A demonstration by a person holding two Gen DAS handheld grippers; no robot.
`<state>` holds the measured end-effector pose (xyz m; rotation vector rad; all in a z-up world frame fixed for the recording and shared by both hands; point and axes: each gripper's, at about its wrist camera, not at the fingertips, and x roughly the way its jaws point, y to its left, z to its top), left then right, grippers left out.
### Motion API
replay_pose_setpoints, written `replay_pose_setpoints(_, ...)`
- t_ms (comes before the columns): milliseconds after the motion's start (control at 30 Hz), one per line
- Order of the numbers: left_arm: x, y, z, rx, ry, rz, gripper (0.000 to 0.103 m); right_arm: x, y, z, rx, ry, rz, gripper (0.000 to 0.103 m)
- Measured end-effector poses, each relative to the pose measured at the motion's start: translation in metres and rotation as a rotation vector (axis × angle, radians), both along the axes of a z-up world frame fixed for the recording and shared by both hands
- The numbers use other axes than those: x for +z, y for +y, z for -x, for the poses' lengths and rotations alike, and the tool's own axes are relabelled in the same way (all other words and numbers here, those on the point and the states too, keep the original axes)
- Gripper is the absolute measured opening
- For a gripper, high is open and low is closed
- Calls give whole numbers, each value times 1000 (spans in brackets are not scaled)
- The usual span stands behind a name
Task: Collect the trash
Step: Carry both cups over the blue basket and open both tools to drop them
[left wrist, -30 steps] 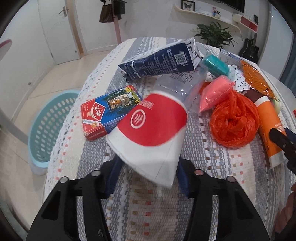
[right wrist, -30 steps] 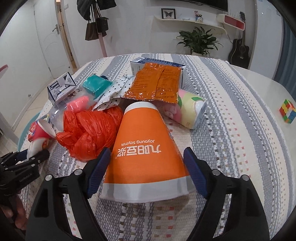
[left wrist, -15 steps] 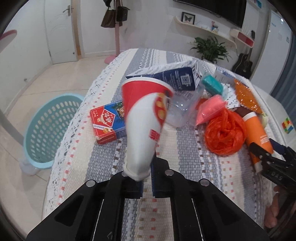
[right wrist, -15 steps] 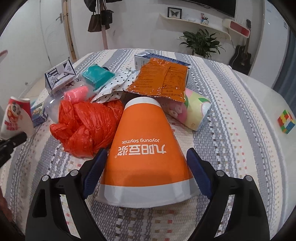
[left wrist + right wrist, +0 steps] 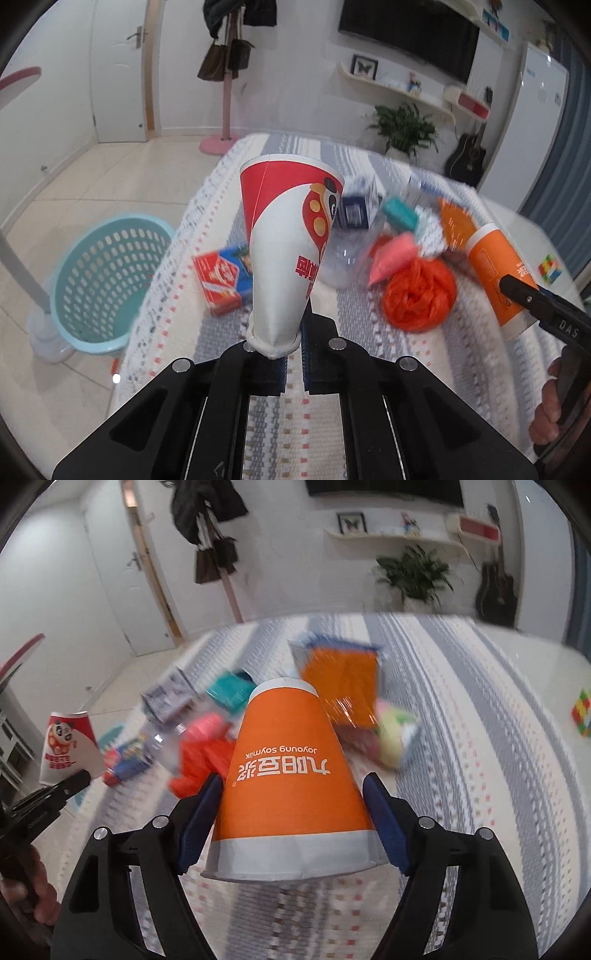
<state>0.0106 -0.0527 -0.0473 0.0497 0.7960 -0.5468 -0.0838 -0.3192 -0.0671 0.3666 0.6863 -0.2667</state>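
While the left gripper (image 5: 291,363) pinches its jaws tight on the rim of a red cup (image 5: 286,251), the cup sticks up past the fingers, wide mouth squashed flat down at the pads. It is a paper cup, red on top and white below, with a cartoon panda face and red writing. Its sides are smooth and it gets narrower toward the far end.

Between the fingers of the right gripper (image 5: 291,827) sits an orange cup (image 5: 291,782), and the jaws have just been closing on it. The blue pads press on both sides near its wide mouth. This cup is paper too, bright orange with a white band at each end and white writing. Its small end points away from the fingers.

Past both cups, on a woven striped cloth (image 5: 424,362), lies a crinkly orange bag (image 5: 419,295). Left of the left fingers, down on the floor, stands a blue basket (image 5: 107,280) full of holes.
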Motion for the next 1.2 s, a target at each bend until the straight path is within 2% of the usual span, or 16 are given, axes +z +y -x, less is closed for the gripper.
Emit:
replay_pose_setpoints(133, 28, 27, -13, 31, -4, 67, 4, 42, 29, -16, 64, -80, 68, 74)
replay_pose_setpoints(333, 58, 85, -56, 126, 5, 91, 4, 93, 95, -67, 220, -196, 128, 74)
replay_pose_setpoints(433, 63, 114, -83, 170, 14, 100, 4, 107, 131, -99, 293, -227, 158, 74)
replay_pose_setpoints(567, 53, 147, -123, 218, 56, 118, 4, 109, 172, -140, 373, -217, 152, 74)
replay_pose_setpoints(700, 30, 169, -157, 255, 119, 112, 4, 97, 212, -186, 441, -167, 156, 74)
replay_pose_setpoints(833, -7, 179, -181, 261, 187, 91, 2, 65, 238, -220, 477, -81, 145, 74)
replay_pose_setpoints(933, -42, 187, -202, 262, 274, 88, 1, 38, 259, -241, 498, -13, 155, 74)
replay_pose_setpoints(1033, -64, 195, -211, 289, 304, 54, 1, 9, 272, -262, 519, 77, 143, 76)
replay_pose_setpoints(1133, -73, 205, -208, 309, 318, 73, 1, -9, 286, -274, 533, 116, 149, 79)
replay_pose_setpoints(1167, -72, 208, -206, 322, 309, 67, 3, -12, 288, -275, 537, 123, 154, 80)
replay_pose_setpoints(1200, -72, 211, -205, 329, 302, 64, 13, -15, 289, -278, 545, 132, 153, 80)
